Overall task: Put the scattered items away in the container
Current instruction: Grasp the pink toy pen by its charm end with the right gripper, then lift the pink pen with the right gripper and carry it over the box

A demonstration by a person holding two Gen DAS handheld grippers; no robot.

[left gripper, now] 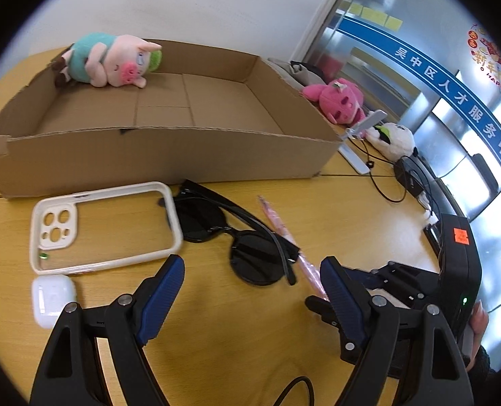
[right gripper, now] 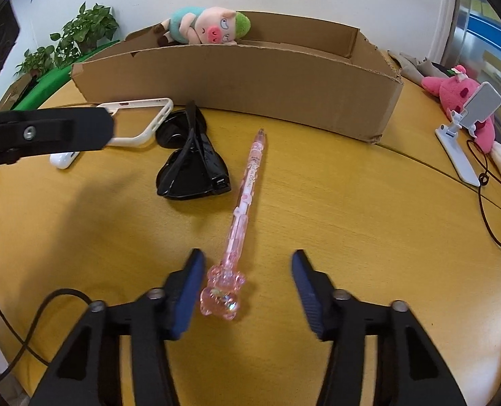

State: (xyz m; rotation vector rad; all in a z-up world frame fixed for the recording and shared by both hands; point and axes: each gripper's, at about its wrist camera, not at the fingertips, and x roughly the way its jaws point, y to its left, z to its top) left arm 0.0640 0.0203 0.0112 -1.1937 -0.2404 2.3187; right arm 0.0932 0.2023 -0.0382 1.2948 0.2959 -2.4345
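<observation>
The pink bear-topped pen, low in the frame, is bracketed by the wide-open, empty right gripper, so a grasp is judged imminent, closure and a lift into the cardboard box being called for, while the left gripper is likewise held open and empty.

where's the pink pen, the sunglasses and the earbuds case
pink pen [right gripper: 247, 182], right wrist view, mid barrel
sunglasses [left gripper: 257, 260], left wrist view, nearer lens
earbuds case [left gripper: 52, 296], left wrist view, lid top

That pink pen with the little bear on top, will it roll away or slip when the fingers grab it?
The pink pen looks like stiff, glossy clear plastic, so it may slip between the pads. Its slim round barrel could roll if nudged, though the chunky bear topper probably stops it. It is likely very light; the right gripper sits open around the topper.
</observation>
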